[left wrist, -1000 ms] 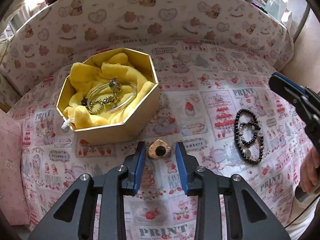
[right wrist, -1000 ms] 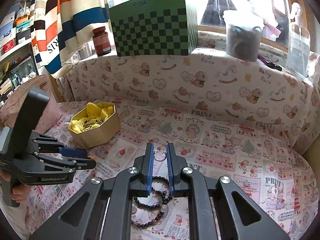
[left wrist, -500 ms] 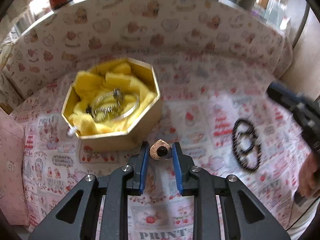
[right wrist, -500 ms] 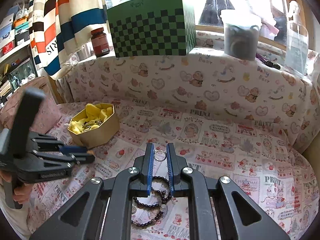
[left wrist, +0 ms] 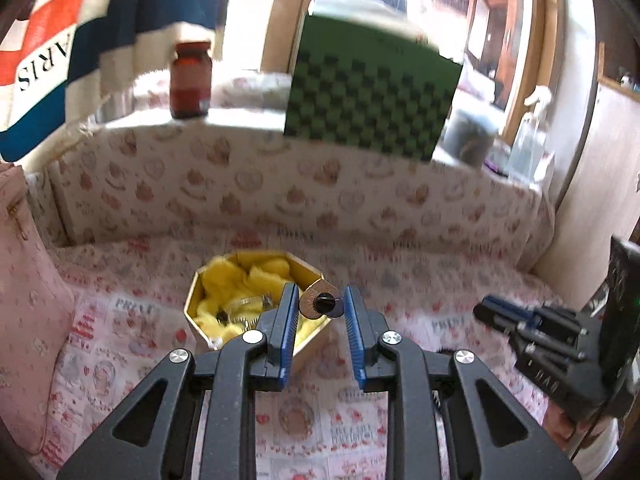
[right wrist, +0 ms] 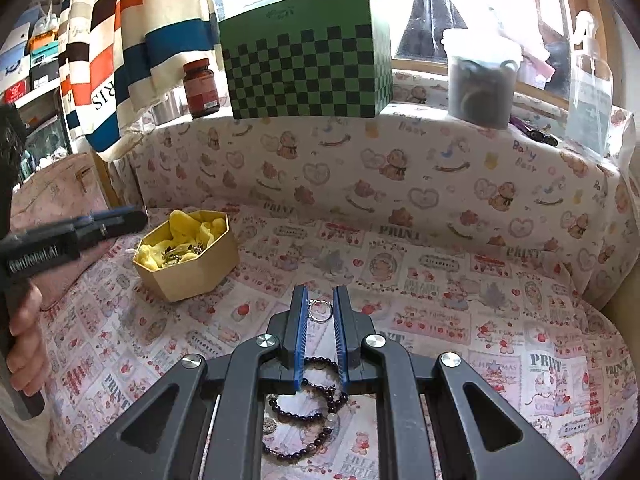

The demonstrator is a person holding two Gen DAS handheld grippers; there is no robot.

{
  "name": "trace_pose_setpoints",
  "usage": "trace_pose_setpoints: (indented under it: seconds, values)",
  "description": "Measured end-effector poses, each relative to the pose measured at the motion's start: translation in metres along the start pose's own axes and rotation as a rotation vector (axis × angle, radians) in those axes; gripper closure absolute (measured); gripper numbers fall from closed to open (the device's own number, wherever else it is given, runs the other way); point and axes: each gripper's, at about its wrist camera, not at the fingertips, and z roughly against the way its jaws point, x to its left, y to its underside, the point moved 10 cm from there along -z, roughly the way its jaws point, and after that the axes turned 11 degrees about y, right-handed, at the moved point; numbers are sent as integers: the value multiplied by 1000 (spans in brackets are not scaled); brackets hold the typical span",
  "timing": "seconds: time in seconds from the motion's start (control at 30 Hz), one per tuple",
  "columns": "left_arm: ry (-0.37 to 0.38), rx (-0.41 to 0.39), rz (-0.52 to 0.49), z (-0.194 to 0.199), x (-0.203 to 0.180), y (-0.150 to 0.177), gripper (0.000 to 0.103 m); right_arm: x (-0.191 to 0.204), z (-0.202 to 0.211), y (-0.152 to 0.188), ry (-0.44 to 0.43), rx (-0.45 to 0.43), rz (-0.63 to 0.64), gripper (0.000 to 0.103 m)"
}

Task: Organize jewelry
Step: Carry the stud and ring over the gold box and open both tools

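Gripping a round brooch [left wrist: 320, 303] in left tongs [left wrist: 319, 305], ring [right wrist: 320, 311] in right tongs [right wrist: 320, 312]

Up on the ledge at the back sits a green-and-black checkered box [right wrist: 306, 50], and just to its left a brown glass jar with a red label [right wrist: 201, 89]. Left again, a striped cloth in cream, orange and navy [right wrist: 132, 36] hangs down past the ledge. To the right of the box there's a grey translucent lidded tub [right wrist: 481, 76], then a clear plastic spray bottle [right wrist: 590, 92] near the window frame. A bear-and-heart print fabric [right wrist: 400, 172] drapes the back wall, and a strawberry-and-bunny print cloth [right wrist: 460, 292] covers the worktop. Far left, a pink cushion with a zip [left wrist: 24, 280] leans at the edge.
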Motion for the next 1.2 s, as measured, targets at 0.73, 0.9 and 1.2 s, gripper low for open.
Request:
trace_pose_setpoints:
  seconds: [0.73, 0.9, 1.2]
  values:
    - [-69, -154, 107, 10, 47, -17, 62, 9, 2, 5, -13, -12, 22, 89]
    - [-178, -368, 32, 57, 47, -40, 15, 19, 12, -9, -81, -45, -4, 89]
    - [-186, -491, 87, 81, 59, -51, 1, 83, 3, -53, -253, -14, -10, 89]
